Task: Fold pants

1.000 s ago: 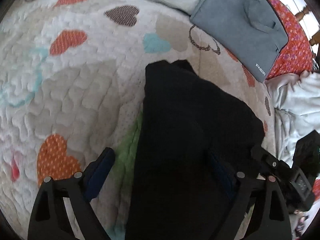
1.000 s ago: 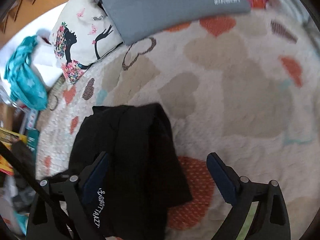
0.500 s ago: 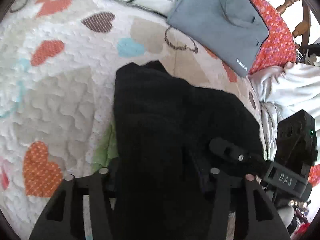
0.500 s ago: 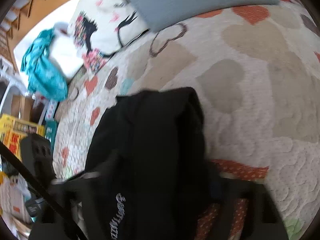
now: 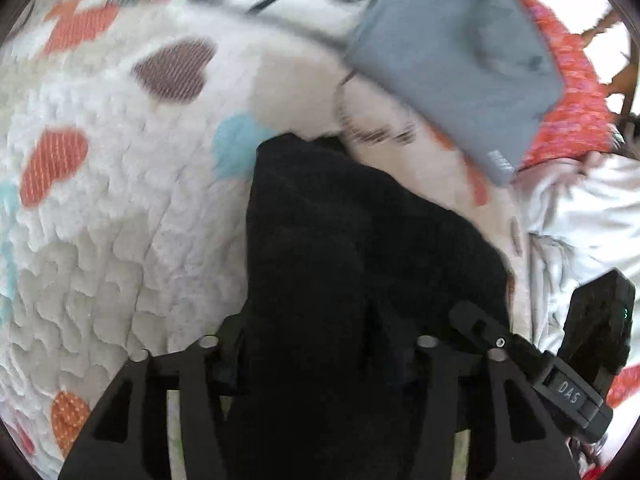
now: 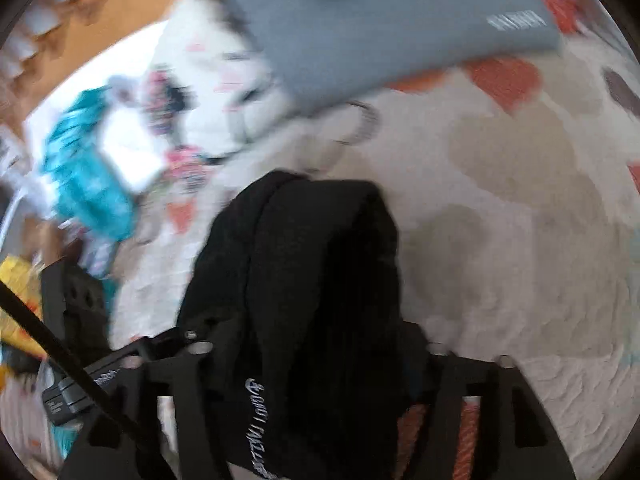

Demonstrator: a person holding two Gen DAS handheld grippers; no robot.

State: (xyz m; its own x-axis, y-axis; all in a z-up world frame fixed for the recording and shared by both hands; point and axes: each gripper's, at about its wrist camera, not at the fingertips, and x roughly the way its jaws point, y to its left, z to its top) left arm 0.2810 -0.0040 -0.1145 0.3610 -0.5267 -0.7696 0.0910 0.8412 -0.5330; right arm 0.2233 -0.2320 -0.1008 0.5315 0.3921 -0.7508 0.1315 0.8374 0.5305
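The black pants (image 5: 340, 264) lie bunched on the heart-patterned quilt (image 5: 100, 208). My left gripper (image 5: 320, 356) is shut on the near end of the pants; its fingers are sunk in the cloth. In the right wrist view the pants (image 6: 320, 280) hang in a folded hump with white lettering near the bottom, and my right gripper (image 6: 316, 360) is shut on them. The right gripper's black body (image 5: 560, 380) shows at the lower right of the left wrist view.
A grey laptop sleeve (image 5: 460, 56) lies at the far side of the quilt beside a white printed pillow (image 6: 208, 92). A red patterned cloth (image 5: 568, 108) and pale bedding (image 5: 580, 220) lie to the right. Teal cloth (image 6: 84, 176) and clutter sit off the left edge.
Both grippers went from open around the pants to shut on them. The pants have been drawn up and bunched between the fingers, and both views have shifted toward the far side.
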